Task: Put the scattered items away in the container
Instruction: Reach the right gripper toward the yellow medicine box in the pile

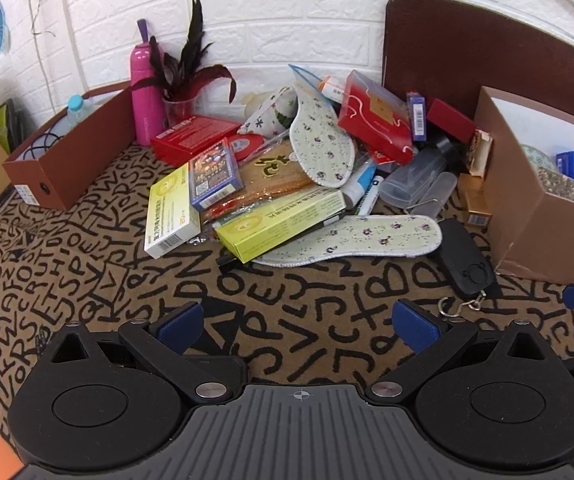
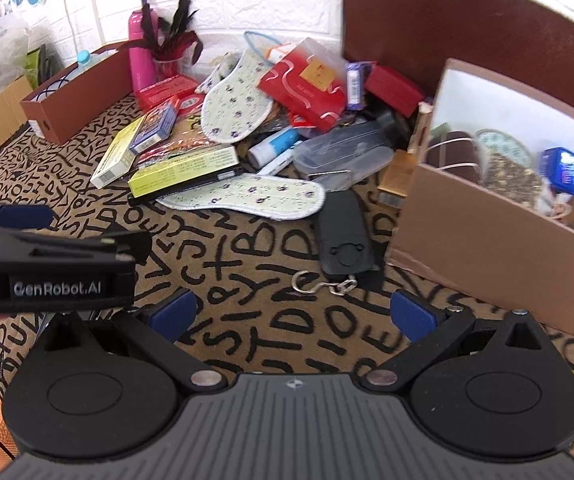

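Observation:
A heap of scattered items lies on the letter-patterned cloth: a floral insole (image 1: pixel 351 240) (image 2: pixel 247 196), a second insole (image 1: pixel 321 146) (image 2: pixel 235 108), yellow-green medicine boxes (image 1: pixel 283 220) (image 2: pixel 185 170), a red box (image 1: pixel 375 120) (image 2: pixel 307 84) and a black hanging scale with a hook (image 1: pixel 465 258) (image 2: pixel 343 236). The brown container box (image 1: pixel 543 236) (image 2: pixel 487 240) stands at the right with several items inside. My left gripper (image 1: pixel 297 326) is open over bare cloth, short of the heap. My right gripper (image 2: pixel 293 314) is open too, just before the scale's hook (image 2: pixel 307 280).
A second brown box (image 1: pixel 63 160) (image 2: pixel 75 96) holding a cable and a bottle stands at the left. A pink flask (image 1: pixel 147 96) (image 2: pixel 141 52) and a feather vase stand against the white brick wall. The left gripper's body (image 2: pixel 51 264) crosses the right wrist view.

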A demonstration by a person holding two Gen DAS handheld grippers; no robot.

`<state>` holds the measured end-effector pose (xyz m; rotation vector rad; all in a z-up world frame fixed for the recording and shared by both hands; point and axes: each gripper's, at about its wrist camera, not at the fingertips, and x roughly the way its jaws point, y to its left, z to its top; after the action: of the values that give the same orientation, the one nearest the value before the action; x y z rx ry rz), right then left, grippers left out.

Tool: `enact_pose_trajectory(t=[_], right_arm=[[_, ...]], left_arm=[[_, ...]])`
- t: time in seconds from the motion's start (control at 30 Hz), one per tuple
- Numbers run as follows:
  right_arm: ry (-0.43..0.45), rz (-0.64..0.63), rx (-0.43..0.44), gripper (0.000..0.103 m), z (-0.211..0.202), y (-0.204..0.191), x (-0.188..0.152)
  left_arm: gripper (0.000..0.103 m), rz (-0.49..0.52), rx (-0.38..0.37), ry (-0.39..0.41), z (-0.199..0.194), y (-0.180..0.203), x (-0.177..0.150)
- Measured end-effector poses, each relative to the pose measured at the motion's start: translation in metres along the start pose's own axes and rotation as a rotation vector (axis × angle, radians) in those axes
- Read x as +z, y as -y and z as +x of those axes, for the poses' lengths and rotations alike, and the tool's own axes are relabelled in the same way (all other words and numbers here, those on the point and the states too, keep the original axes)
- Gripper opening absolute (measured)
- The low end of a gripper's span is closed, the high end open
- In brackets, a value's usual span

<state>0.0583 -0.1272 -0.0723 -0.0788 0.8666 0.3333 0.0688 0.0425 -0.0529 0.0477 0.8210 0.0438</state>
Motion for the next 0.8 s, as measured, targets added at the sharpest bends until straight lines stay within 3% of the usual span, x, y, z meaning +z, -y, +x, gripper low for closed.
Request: enact_pose_trajectory(t=[0.3, 0.5, 0.63, 0.8], right_arm=[[-0.041, -0.071, 0.064, 0.103, 0.055, -0.017, 0.011], [-0.023, -0.097, 0.100, 0.103, 0.085, -0.026, 0.032], [0.023, -0.141, 0.124, 0.103, 0.102, -0.032, 0.049], [0.076, -0.194, 0.223, 0.103, 0.124, -0.037, 0.067]], left_arm=[[0.088, -0.023, -0.014, -0.024, 0.055, -0.033, 0.026], [0.080, -0.034, -0.035, -0.039, 0.083, -0.055, 0.038], [0.079, -0.061, -0.072, -0.043, 0.097, -0.069, 0.046], [0.080, -0.079, -0.133, -0.069, 0.114, -0.075, 0.052]])
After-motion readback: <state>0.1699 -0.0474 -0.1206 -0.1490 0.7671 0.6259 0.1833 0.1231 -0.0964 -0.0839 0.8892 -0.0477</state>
